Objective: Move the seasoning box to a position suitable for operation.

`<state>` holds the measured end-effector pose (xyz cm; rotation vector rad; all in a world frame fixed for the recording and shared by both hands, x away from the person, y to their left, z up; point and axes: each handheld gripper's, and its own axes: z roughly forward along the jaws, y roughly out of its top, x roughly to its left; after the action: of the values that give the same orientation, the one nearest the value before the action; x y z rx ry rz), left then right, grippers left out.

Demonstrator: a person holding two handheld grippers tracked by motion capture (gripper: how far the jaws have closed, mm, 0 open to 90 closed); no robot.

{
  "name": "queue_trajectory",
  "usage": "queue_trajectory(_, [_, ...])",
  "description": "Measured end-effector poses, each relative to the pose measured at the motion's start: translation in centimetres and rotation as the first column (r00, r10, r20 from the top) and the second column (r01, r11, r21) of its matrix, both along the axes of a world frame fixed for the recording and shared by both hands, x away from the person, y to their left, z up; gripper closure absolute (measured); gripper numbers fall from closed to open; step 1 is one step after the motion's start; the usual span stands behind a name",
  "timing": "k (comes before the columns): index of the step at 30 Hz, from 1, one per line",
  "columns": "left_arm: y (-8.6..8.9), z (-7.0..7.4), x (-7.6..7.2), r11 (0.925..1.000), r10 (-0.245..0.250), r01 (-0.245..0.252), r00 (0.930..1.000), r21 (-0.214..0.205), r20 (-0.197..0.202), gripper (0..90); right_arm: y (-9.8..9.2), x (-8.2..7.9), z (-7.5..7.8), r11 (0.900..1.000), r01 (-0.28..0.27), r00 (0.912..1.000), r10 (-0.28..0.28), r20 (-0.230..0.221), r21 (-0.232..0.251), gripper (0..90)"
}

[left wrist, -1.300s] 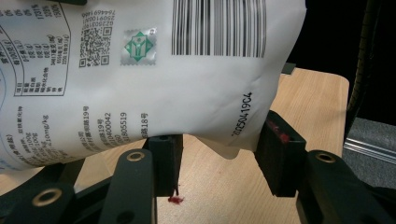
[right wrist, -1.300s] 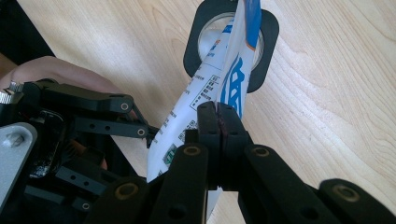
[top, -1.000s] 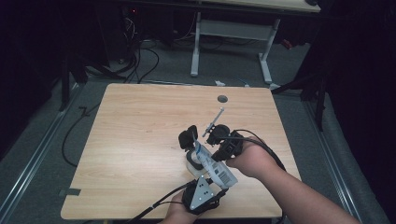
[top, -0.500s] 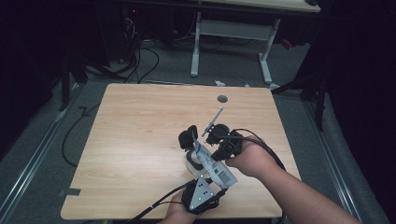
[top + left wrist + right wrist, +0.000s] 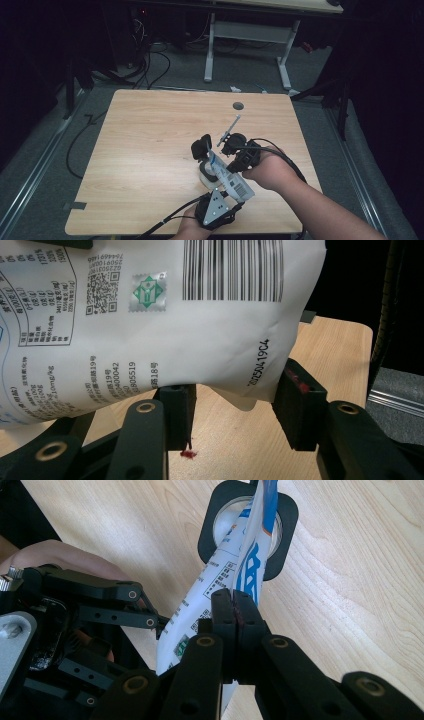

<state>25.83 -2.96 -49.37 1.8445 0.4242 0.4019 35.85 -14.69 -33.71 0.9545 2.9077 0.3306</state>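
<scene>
A white printed pouch (image 5: pixel 231 179) with a barcode hangs slanted over the table's front right. In the right gripper view my right gripper (image 5: pixel 234 599) is shut on the pouch (image 5: pixel 220 575) along one edge. The pouch's far end reaches into the round opening of a black square-rimmed container (image 5: pixel 287 510), which also stands near the table's middle in the high view (image 5: pixel 201 146). My left gripper (image 5: pixel 232 390) sits under the pouch's (image 5: pixel 175 305) barcode end. Its jaws stand apart and only a corner of the pouch dips between them.
The wooden table (image 5: pixel 145 150) has a round cable hole (image 5: pixel 238 106) near its far edge. Cables trail from both grippers off the front edge. A second table's legs (image 5: pixel 210 50) and floor cables lie beyond the far edge.
</scene>
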Motion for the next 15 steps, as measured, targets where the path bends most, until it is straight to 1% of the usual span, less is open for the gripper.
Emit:
queue_trajectory(7, [0.04, 0.06, -0.01, 1.0, 0.0, 0.0, 1.0, -0.001, -0.001, 55.1, 0.16, 0.0, 0.06, 1.0, 0.006, 1.0, -0.006, -0.003, -0.007, 90.0])
queue_trajectory(9, [0.05, 0.07, -0.01, 1.0, 0.0, 0.0, 1.0, -0.001, 0.0, 55.1, 0.17, 0.06, 0.03, 1.0, -0.002, 1.0, 0.002, -0.003, -0.003, 90.0])
queue_trajectory(15, [0.05, 0.08, 0.0, 1.0, 0.0, 0.0, 1.0, 0.0, 0.001, 55.2, 0.24, 0.07, 0.06, 1.0, -0.003, 1.0, 0.003, -0.002, -0.007, 90.0])
